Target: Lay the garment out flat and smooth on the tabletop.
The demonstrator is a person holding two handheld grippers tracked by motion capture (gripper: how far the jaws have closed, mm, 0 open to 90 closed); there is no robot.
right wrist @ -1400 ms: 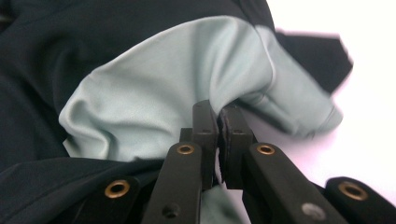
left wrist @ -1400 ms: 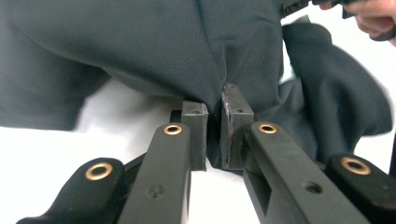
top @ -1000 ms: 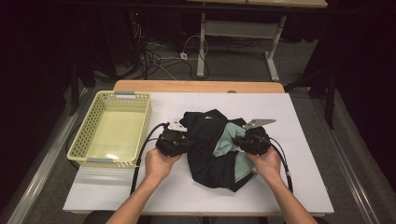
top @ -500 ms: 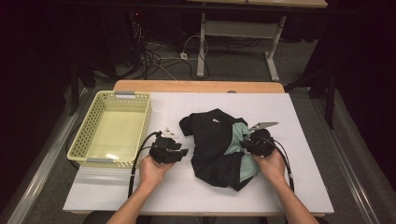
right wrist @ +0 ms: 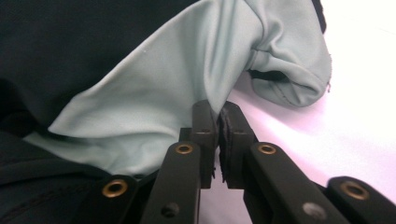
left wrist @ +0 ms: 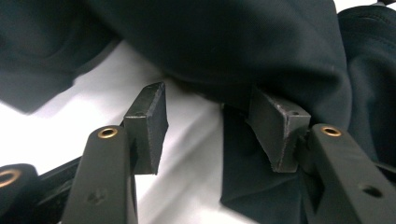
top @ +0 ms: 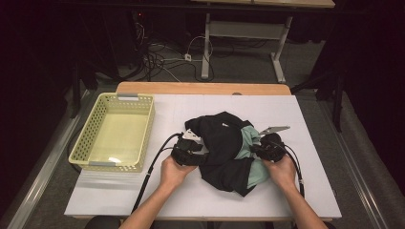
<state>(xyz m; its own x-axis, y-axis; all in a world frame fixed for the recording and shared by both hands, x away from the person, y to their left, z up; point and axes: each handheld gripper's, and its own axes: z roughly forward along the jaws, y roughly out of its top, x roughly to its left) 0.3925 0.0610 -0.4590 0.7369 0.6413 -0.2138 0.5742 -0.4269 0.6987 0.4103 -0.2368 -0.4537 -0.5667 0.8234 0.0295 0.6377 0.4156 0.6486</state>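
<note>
Tongs (right wrist: pixel 215 122) on the right are seen clamped on a fold of pale green fabric at the garment's (top: pixel 224 152) right edge, the cloth pinched between the two pads. The left tongs (left wrist: pixel 212 122) have just been opening; they stand about half apart at the garment's left edge, with bare white counter (top: pixel 305 191) between the pads and black cloth lying against the far pad but not gripped.

The garment, black with a green lining or panel, is bunched in the middle of the counter, between the two hands. A yellow perforated basket (top: pixel 143 138) is set to the left, well apart from the cloth.

The step in hand is judged to be a re-grip on the left side while the right side is kept pinned. It is best done by sliding the lower pad under a single hem rather than a thick wad, so that one layer is caught and the cloth can be drawn flat. The right clamp should be held firm, lest the bundle be dragged leftward.
</note>
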